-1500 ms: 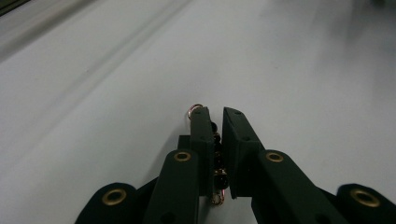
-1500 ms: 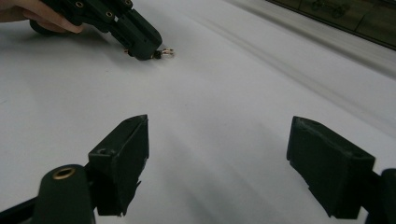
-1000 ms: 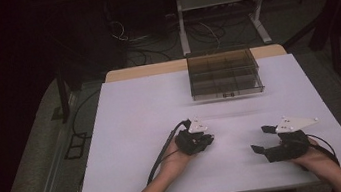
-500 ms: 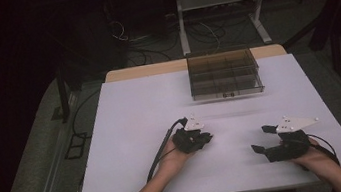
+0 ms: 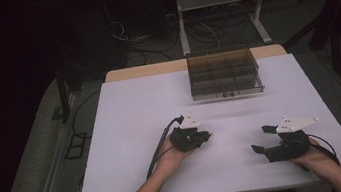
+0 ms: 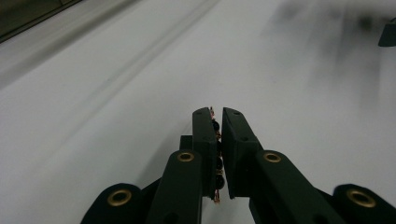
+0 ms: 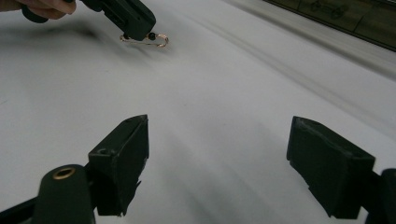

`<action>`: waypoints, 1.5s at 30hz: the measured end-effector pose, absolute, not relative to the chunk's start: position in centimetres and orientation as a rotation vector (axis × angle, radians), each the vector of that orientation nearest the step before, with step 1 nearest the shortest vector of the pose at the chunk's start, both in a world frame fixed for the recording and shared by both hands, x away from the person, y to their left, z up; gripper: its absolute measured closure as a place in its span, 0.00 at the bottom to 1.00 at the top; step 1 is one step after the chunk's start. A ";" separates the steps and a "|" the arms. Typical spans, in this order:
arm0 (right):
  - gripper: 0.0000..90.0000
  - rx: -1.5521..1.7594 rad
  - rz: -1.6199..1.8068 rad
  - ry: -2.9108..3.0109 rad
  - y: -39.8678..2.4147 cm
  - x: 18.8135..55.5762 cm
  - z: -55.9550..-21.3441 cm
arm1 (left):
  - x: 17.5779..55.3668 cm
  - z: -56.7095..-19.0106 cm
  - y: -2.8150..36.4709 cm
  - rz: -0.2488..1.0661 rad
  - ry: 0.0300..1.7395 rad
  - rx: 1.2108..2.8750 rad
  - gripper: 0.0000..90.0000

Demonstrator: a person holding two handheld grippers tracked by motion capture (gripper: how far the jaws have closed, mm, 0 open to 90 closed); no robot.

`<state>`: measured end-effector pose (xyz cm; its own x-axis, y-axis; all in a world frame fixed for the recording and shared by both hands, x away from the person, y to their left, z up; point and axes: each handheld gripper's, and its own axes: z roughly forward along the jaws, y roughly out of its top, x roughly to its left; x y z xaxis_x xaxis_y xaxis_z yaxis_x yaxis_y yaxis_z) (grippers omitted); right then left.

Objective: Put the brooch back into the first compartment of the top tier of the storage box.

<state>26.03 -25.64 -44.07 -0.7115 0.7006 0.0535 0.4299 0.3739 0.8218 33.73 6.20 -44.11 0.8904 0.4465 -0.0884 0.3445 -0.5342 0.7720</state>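
My left gripper (image 5: 206,135) hovers low over the white table (image 5: 131,116), left of centre. Its jaws are shut on a thin copper-coloured wire piece with black beads (image 6: 215,140), which shows in the narrow slit between the pads of the left gripper (image 6: 216,112). In the right gripper view the same left gripper (image 7: 140,29) sits at the top left, and the wire piece (image 7: 150,41) sticks out beneath its tips as a small loop. My right gripper (image 5: 261,138) rests near the front right of the table. The right gripper (image 7: 218,122) stands wide open with bare table between the jaws.
A dark see-through compartment box (image 5: 224,73) stands at the far edge of the table, right of centre. Its wall also appears in the right gripper view as the box (image 7: 355,18). Cables trail from both grippers toward the front edge. Dark floor and a metal frame lie beyond the table.
The left gripper has shifted slightly to the left and away, still shut on the wire piece. The right gripper has stayed in place.
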 end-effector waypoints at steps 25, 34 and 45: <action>0.23 0.997 1.258 2.334 -25.6 26.0 -44.1 | 35.5 -42.3 8.4 0.133 0.590 2.114 0.93; 0.23 1.007 1.264 2.325 -25.7 26.1 -44.0 | 36.3 -41.0 9.2 0.125 0.577 2.089 0.93; 0.23 1.011 1.266 2.326 -25.7 26.1 -44.0 | 37.3 -39.3 9.0 0.146 0.552 2.061 0.93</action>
<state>26.13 -25.72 -44.05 -0.7048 0.7065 0.0633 0.4370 0.3621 0.8233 37.26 8.97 -39.33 0.8904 0.4400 -0.1166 0.3249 -0.4351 0.8397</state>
